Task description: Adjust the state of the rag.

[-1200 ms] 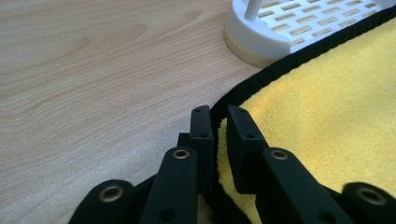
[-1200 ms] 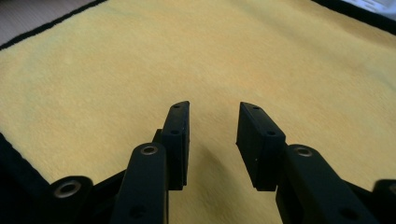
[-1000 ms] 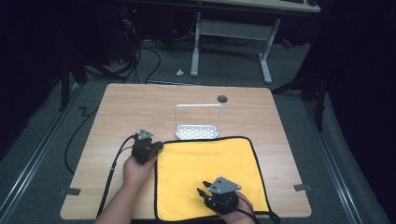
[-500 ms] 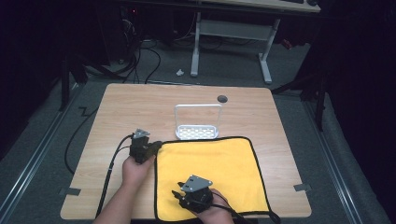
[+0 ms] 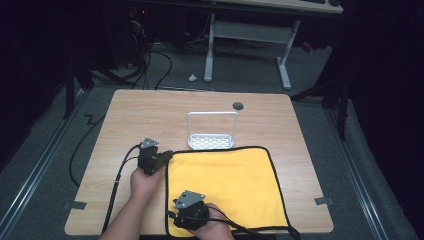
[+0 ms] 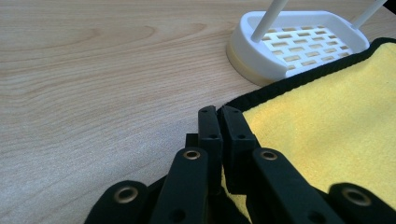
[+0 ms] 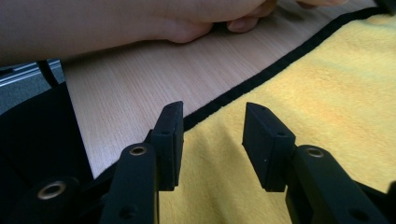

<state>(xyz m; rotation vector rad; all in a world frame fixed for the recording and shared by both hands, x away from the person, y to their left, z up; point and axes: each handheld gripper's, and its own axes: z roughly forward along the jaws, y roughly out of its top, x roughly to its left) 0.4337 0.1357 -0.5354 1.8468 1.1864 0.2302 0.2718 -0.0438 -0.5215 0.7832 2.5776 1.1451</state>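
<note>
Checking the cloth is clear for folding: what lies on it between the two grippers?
Nothing: in the high view, bare yellow cloth runs from the left gripper at its far-left corner to the right gripper near its front-left edge.

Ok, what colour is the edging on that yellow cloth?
Black: a narrow black trim runs round the yellow cloth, clearest in the left gripper view.

Two bare forearms enter from the bottom of the high view, each hand wrapped around a set of tongs. The left tongs lie low and point right, jaws pressed together on the black-trimmed corner of the yellow cloth. The right tongs, carried nearer the person, point left toward the cloth's near left edge; their jaws stand apart over its hem, having just been opening, gripping nothing.
</note>
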